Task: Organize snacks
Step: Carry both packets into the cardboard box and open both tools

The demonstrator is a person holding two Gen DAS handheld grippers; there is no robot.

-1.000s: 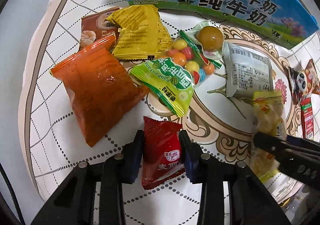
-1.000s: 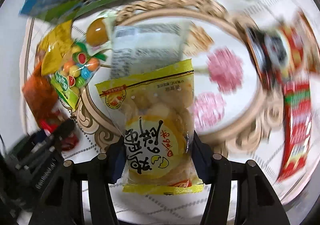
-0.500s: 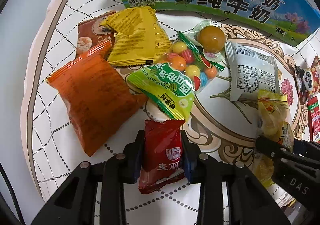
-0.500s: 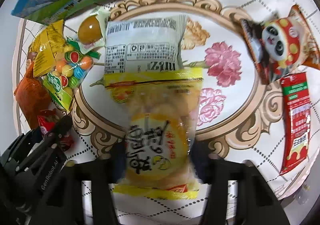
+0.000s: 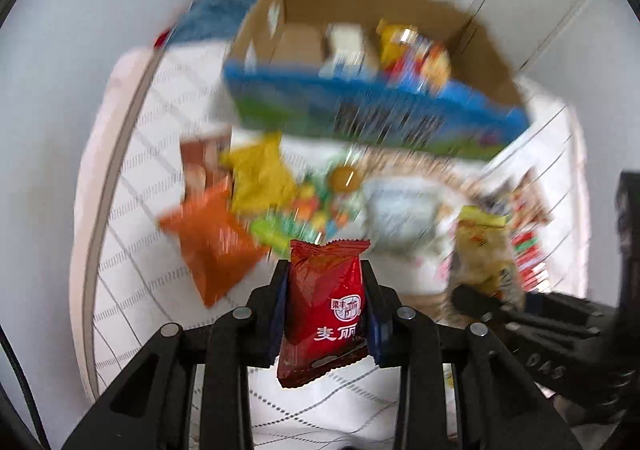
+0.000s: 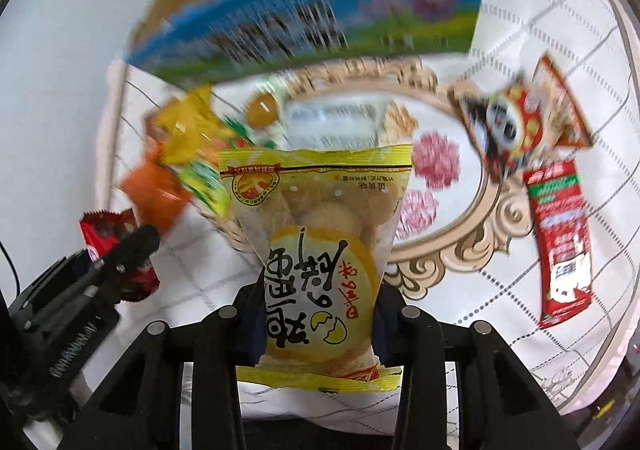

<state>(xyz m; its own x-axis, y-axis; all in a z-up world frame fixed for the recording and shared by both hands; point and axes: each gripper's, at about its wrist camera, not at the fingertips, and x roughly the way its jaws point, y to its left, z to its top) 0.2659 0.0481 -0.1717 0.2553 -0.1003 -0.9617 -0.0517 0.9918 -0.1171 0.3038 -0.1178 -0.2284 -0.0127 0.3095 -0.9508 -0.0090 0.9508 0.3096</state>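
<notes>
My left gripper (image 5: pixel 326 314) is shut on a small red snack packet (image 5: pixel 326 302) and holds it lifted above the table. My right gripper (image 6: pixel 318 310) is shut on a yellow egg-snack bag (image 6: pixel 320 250), also lifted. The open cardboard milk box (image 5: pixel 372 106) with blue and green sides stands at the back and holds several snacks; it also shows in the right wrist view (image 6: pixel 320 22). Each gripper shows in the other's view: the right one (image 5: pixel 480 296) with its yellow bag, the left one (image 6: pixel 128 250) with the red packet (image 6: pixel 102 232).
On the patterned tablecloth (image 5: pixel 132 250) lie an orange packet (image 5: pixel 212 242), a yellow packet (image 5: pixel 260 178), a candy bag (image 5: pixel 316 206) and a white packet (image 5: pixel 404 210). A panda packet (image 6: pixel 508 126) and a red-green stick packet (image 6: pixel 560 234) lie at the right.
Both grippers have lifted up and back with their packets. The box's open top and its contents have come into the left wrist view. The view is blurred by motion.
</notes>
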